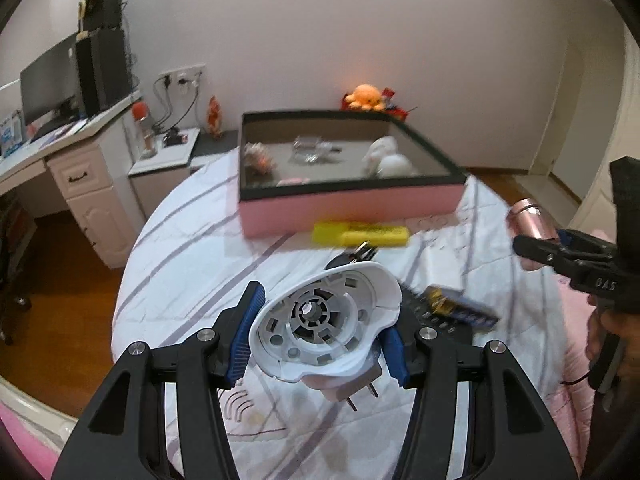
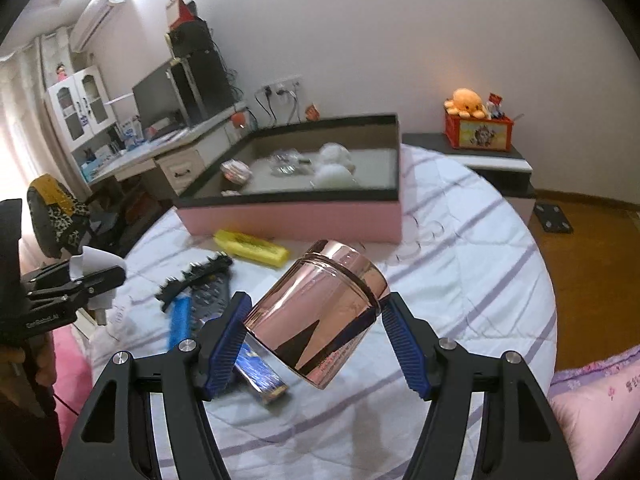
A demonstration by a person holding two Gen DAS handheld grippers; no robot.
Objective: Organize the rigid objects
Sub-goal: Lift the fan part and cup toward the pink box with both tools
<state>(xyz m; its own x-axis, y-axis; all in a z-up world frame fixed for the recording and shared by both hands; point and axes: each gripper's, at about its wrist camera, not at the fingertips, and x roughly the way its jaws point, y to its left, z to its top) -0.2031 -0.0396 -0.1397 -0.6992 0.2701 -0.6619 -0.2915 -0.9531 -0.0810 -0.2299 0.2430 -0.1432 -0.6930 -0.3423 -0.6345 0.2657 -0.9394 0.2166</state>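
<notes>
Left gripper (image 1: 320, 332): clamped on a white plug-in device (image 1: 324, 320) — prongs pointing down, lifted above the striped bedsheet (image 1: 192, 264).
Right gripper (image 2: 316, 340): squeezing a rose-gold canister (image 2: 320, 316), tilted, off the sheet.
Pink tray (image 1: 348, 208): further back — seashell, white plush inside.
Yellow box (image 1: 360, 234): just before the tray.

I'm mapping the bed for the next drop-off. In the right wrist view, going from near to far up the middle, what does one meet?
Rose-gold canister held in the right gripper → yellow block on the bedspread → pink tray holding white fluffy items → wall.
</notes>
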